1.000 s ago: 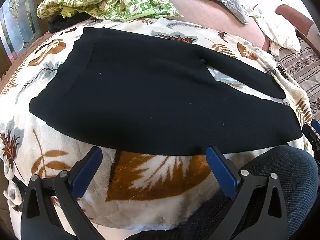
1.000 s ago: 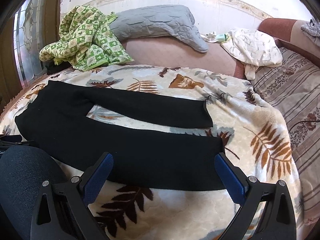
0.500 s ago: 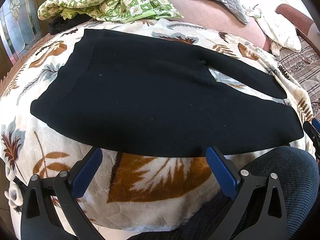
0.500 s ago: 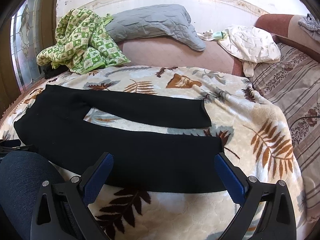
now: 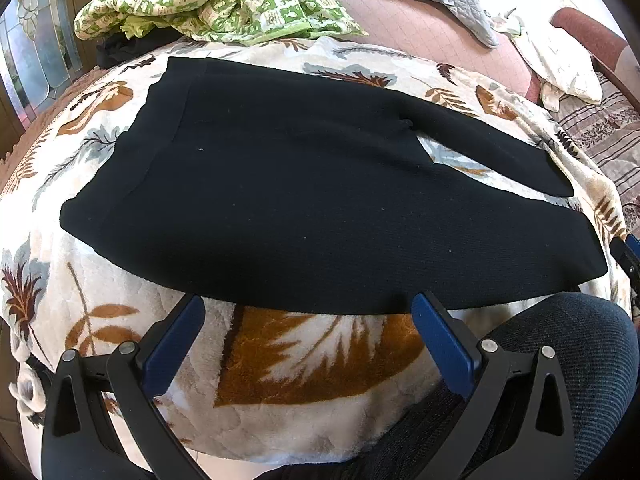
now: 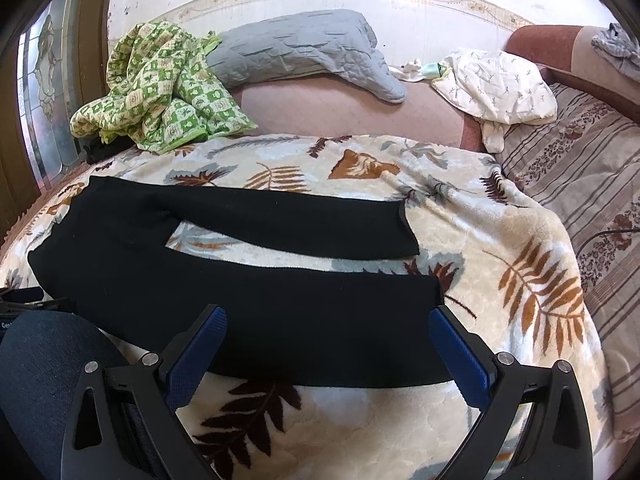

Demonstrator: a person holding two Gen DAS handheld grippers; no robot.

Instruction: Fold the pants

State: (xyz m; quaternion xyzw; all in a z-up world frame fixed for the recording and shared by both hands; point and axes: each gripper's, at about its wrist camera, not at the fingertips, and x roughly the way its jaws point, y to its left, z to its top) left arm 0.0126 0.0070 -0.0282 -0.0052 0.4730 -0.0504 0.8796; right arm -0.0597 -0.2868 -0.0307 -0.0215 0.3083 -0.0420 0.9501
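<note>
Black pants (image 5: 304, 200) lie spread flat on a leaf-patterned blanket (image 5: 304, 356), waistband at the left, both legs running right. In the right wrist view the pants (image 6: 256, 292) show the two legs apart, cuffs at the right. My left gripper (image 5: 308, 304) is open and empty, hovering at the near edge of the hip part. My right gripper (image 6: 328, 316) is open and empty, its blue pads over the near leg close to the cuff.
A green checked quilt (image 6: 160, 88) and a grey pillow (image 6: 296, 52) lie at the back. A white cloth (image 6: 500, 88) and a striped cover (image 6: 592, 168) are at the right. The person's dark-clad knee (image 5: 560, 344) is at the bed's near edge.
Both grippers have drifted slightly; the right wrist view has pulled back and up a little, showing more of the bed. The pants have not moved.
</note>
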